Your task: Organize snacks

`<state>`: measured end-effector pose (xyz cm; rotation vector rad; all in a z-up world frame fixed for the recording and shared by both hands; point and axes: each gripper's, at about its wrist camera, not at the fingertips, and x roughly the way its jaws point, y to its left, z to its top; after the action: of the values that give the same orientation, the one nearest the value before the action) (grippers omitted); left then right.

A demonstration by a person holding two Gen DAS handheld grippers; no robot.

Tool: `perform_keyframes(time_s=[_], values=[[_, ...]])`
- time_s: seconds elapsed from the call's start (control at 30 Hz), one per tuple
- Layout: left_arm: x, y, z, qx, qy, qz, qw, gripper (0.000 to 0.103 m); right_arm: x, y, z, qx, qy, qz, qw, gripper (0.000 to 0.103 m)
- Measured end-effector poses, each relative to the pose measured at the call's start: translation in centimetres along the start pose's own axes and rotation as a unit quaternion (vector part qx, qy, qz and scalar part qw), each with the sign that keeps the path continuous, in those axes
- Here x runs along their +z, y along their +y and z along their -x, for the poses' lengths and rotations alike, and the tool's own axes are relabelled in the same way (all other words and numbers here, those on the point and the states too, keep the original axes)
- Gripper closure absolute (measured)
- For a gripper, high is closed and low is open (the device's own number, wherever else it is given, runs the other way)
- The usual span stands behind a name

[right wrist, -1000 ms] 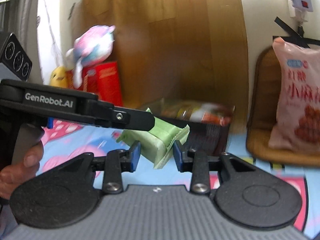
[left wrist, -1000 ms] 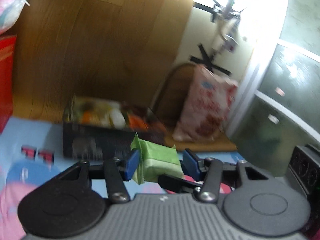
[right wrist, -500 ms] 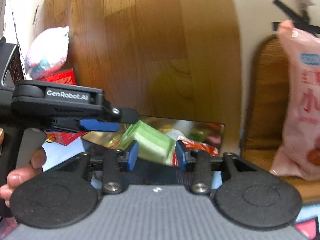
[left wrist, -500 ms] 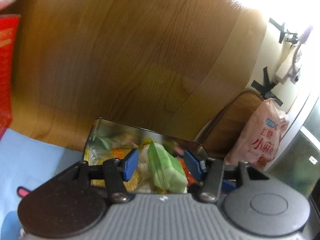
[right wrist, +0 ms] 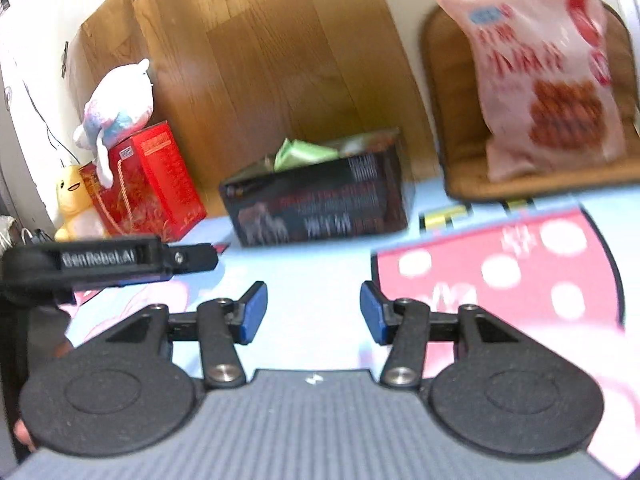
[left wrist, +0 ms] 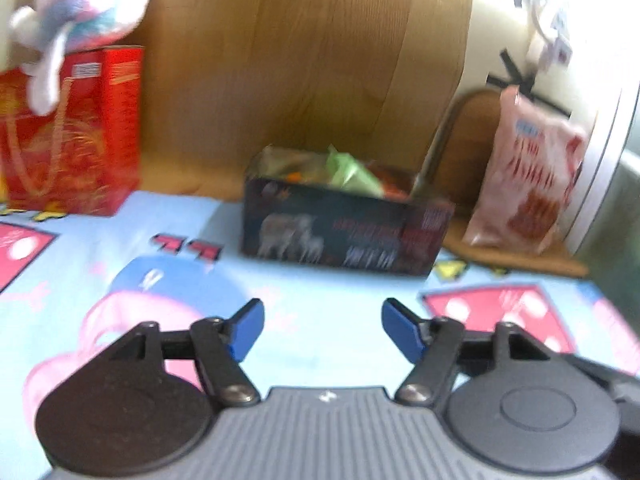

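Note:
A dark snack box [left wrist: 344,228] stands on the cartoon mat against the wooden board; it also shows in the right wrist view [right wrist: 320,208]. A green snack packet [left wrist: 348,172] lies on top of the other snacks inside it, and it pokes out in the right wrist view [right wrist: 304,154] too. My left gripper [left wrist: 322,332] is open and empty, well back from the box above the mat. My right gripper [right wrist: 313,310] is open and empty, also back from the box. The left gripper's body [right wrist: 108,260] shows at the left of the right wrist view.
A red gift bag [left wrist: 72,132] with a plush toy [left wrist: 80,12] on it stands left of the box. A pink snack bag [left wrist: 524,180] leans on a brown cushion [right wrist: 520,184] at the right. A yellow plush [right wrist: 74,204] sits far left.
Both grippers held the green packet over the box, then let it go into the box. Both have opened and pulled back from the box.

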<state>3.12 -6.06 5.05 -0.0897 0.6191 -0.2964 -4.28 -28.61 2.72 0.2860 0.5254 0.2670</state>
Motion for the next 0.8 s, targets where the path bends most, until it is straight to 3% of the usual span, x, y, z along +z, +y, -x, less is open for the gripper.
perform_keyframes(time_s=[0.1,0.4,0.8], values=[[-2.1,-0.8,1.4,0.02,0.001,-0.018,0.9996,0.029,-1.7,0.1,1.8,0.0,-0.002,-0.015,1.0,0.041],[-5.8,-2.2,3.6,0.042,-0.001,-0.033,0.9986,0.025,-3.8,0.2,4.5,0.002,-0.022,-0.025,0.999,0.04],[-7.7,-2.7,4.0,0.077,-0.016,-0.048,0.9958,0.022,-4.4,0.1,5.8,0.011,-0.037,-0.028,0.999,0.04]])
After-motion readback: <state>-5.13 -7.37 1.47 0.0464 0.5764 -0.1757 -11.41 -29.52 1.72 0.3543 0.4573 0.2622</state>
